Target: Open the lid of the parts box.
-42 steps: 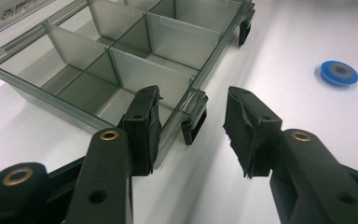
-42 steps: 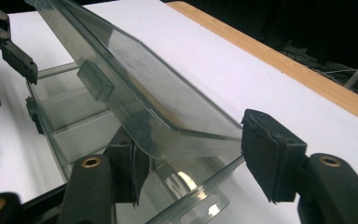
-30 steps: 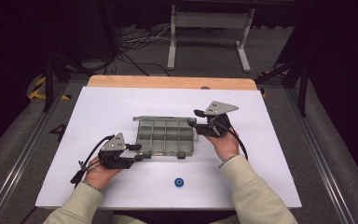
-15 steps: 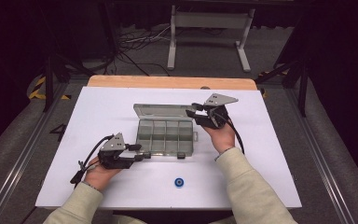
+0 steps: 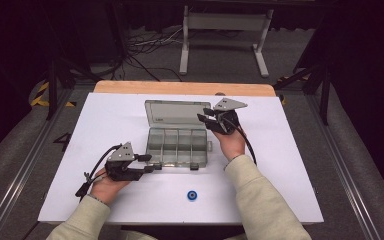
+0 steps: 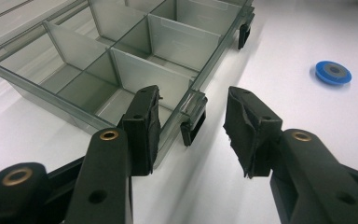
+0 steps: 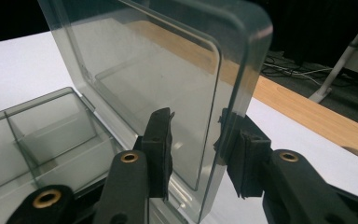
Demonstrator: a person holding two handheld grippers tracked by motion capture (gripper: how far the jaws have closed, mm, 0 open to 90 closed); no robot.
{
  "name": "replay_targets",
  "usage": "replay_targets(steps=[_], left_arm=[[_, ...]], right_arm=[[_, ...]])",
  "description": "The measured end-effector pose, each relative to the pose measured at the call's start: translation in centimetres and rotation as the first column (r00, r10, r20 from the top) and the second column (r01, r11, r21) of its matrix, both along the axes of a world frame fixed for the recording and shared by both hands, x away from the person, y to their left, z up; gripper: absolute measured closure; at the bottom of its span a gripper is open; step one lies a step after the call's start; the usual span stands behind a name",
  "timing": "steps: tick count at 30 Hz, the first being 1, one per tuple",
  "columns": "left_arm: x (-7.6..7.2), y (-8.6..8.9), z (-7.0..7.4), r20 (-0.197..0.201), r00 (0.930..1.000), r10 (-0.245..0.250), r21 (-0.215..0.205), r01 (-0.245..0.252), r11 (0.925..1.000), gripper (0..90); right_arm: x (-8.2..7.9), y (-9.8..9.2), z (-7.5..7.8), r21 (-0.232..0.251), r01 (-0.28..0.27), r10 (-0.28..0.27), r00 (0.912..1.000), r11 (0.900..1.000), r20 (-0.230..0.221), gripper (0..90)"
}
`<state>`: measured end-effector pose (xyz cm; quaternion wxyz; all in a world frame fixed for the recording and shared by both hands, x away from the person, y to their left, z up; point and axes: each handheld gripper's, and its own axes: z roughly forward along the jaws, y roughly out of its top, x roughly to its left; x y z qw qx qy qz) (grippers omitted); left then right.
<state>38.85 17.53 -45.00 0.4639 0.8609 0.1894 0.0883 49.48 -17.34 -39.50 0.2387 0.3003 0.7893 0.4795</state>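
One clear box [image 5: 180, 142] stands in the middle of the white table [image 5: 290, 165], and its lid [image 5: 174, 115] is raised at the far side. One blue disc [image 5: 193, 195] lies near the person, apart from the box. There are two grippers.

The left gripper [image 5: 149, 164] is at the near left corner of the box. In the left gripper view its jaws are apart: one pad is inside the box, the other outside, with a black latch [image 6: 192, 128] between them, and no pad presses.

The right gripper [image 5: 206, 116] is at the right edge of the lid. Its jaws have just been closing, with the lid edge between them; I cannot tell if the pads already press it.
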Motion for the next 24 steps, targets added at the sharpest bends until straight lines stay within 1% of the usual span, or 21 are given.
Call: replay_targets(steps=[4, 6, 12, 17, 20, 24], left_arm=[[0.0, 0.0, 0.0, -0.001, 1.0, -0.001, -0.002, 0.001, 1.0, 55.1], [0.0, 0.0, 0.0, -0.001, 1.0, -0.001, 0.0, 0.001, 1.0, 55.0], [0.0, 0.0, 0.0, 0.001, 1.0, -0.001, 0.001, 0.001, 1.0, 54.7], [0.0, 0.0, 0.0, 0.002, 1.0, -0.003, -0.001, 0.003, 1.0, 54.5], [0.0, 0.0, 0.0, 0.002, 1.0, -0.002, 0.0, 0.002, 1.0, 54.5], [0.0, 0.0, 0.0, 0.002, 1.0, -0.002, 0.001, 0.002, 1.0, 54.2]], right_arm=[[0.4, 0.0, -0.3, 0.02, 0.014, -0.014, 0.9999, 1.0, -0.008, 63.3], [0.5, 0.0, -0.4, 0.022, 0.018, -0.018, 0.9998, 1.0, -0.012, 63.1], [1.1, 0.0, -1.1, 0.006, 0.026, -0.025, 0.9994, 1.0, -0.023, 62.0], [1.5, 0.1, -1.9, 0.022, 0.033, -0.032, 0.9977, 0.999, -0.06, 59.3], [1.7, 0.3, -2.4, 0.023, 0.033, -0.031, 0.9969, 0.999, -0.073, 56.8], [2.0, 0.3, -2.9, 0.038, 0.046, -0.042, 0.995, 0.998, -0.091, 55.5]])
